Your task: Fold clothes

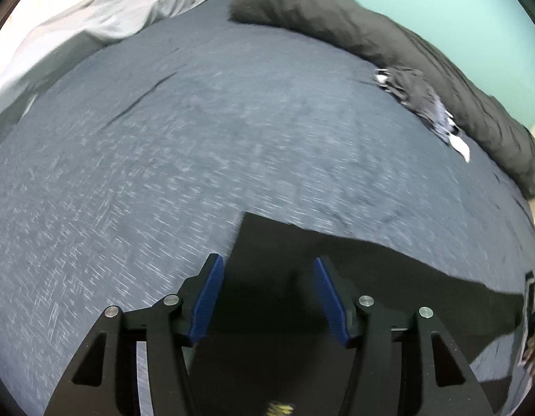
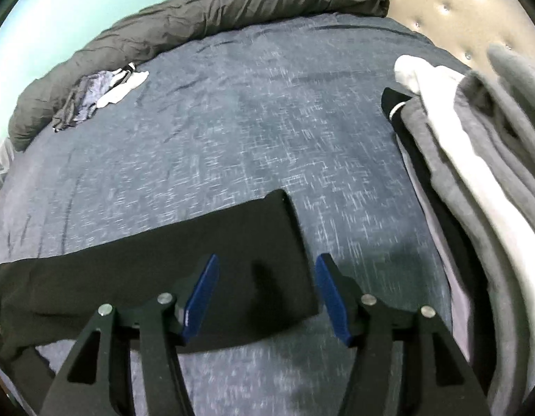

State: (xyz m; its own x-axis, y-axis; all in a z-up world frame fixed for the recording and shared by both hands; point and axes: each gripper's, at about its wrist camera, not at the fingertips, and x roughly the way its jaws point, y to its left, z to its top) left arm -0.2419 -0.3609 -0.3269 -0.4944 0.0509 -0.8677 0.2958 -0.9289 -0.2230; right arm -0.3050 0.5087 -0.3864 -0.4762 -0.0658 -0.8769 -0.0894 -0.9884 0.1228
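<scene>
The black garment [image 2: 156, 270] lies flat on the blue bedsheet [image 2: 250, 131], a neat straight-edged strip at the near side of the bed. Could be mid-fold or already folded down, hard to call. Either way, I'd grab corners cleanly and keep the edges lined up. Left gripper [image 1: 267, 294] and right gripper [image 2: 267, 294] both hover just over it, fingers spread wide, holding nothing. Folded stack [image 2: 475, 173] sits at the right.

- No text, label, brand, number or sign can be read in either view.
- A small yellow mark [image 1: 280, 408] sits on the black garment [image 1: 336, 260] at the bottom of the left wrist view, too blurred to make out.
</scene>
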